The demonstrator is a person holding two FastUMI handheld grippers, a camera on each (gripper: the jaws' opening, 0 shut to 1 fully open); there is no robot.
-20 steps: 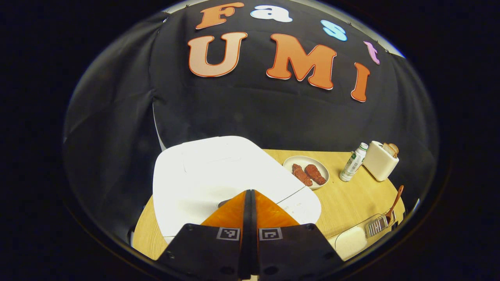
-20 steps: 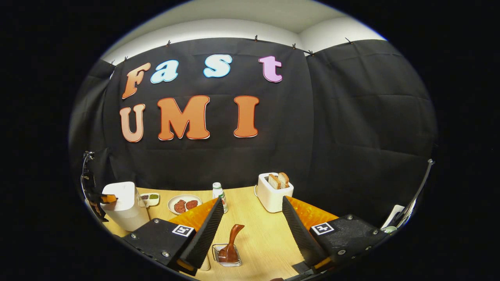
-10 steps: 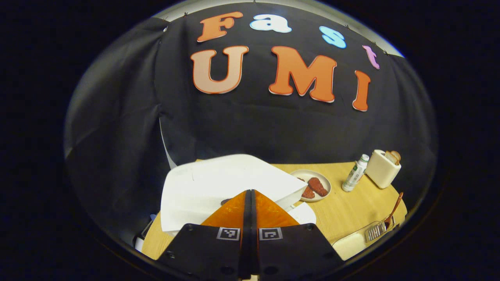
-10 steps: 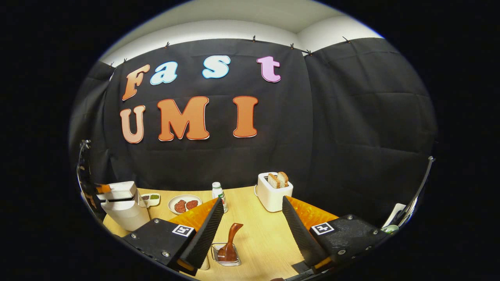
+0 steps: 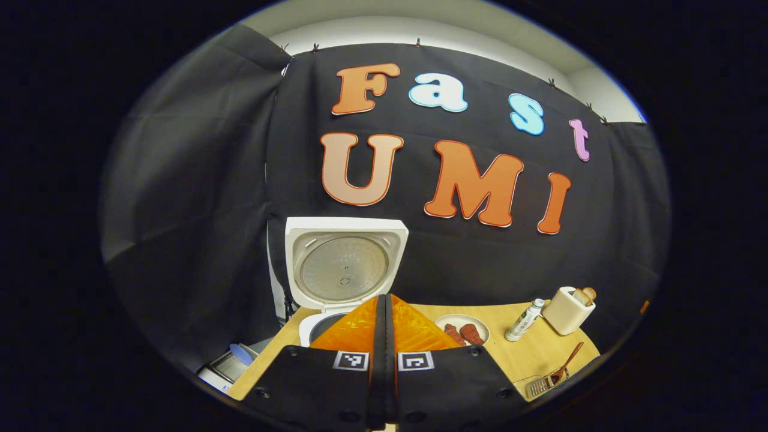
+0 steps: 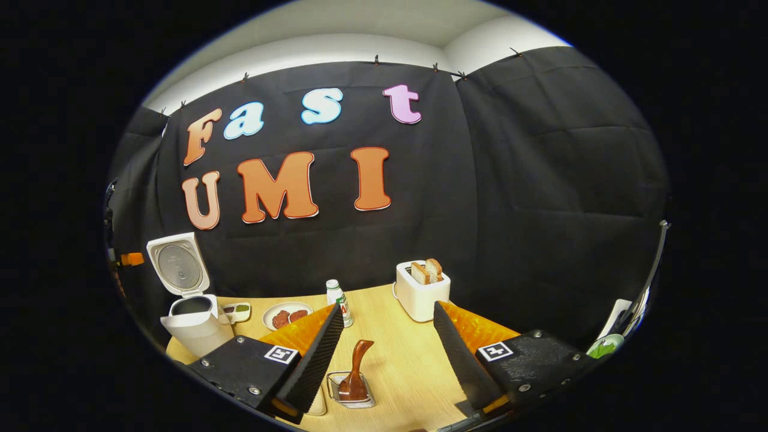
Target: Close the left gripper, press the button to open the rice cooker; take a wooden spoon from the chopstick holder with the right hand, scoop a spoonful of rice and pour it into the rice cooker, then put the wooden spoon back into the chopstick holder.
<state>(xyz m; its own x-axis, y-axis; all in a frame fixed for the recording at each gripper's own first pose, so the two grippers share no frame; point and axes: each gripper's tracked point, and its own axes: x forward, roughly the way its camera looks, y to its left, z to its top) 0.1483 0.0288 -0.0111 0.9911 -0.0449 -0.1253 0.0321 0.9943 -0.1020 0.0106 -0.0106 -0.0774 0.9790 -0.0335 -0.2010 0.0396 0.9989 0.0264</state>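
While the rice cooker [image 6: 191,312] sits at one end of the wooden table [image 6: 396,366], its lid [image 5: 343,263] stands straight up and the pot is open. From the left gripper view, the left gripper [image 5: 384,312] is just in front of the rice cooker, with its two fingers pressed flat together and nothing between them. From the right gripper view, the right gripper [image 6: 387,336] has its fingers spread wide and holds nothing. The wooden spoon [image 6: 355,375] stands in the chopstick holder [image 6: 351,390], well away from the rice cooker, low between those spread fingers. A plate of meat [image 6: 287,314], a bottle [image 6: 337,300] and a toaster [image 6: 420,291] stand farther along from the rice cooker.
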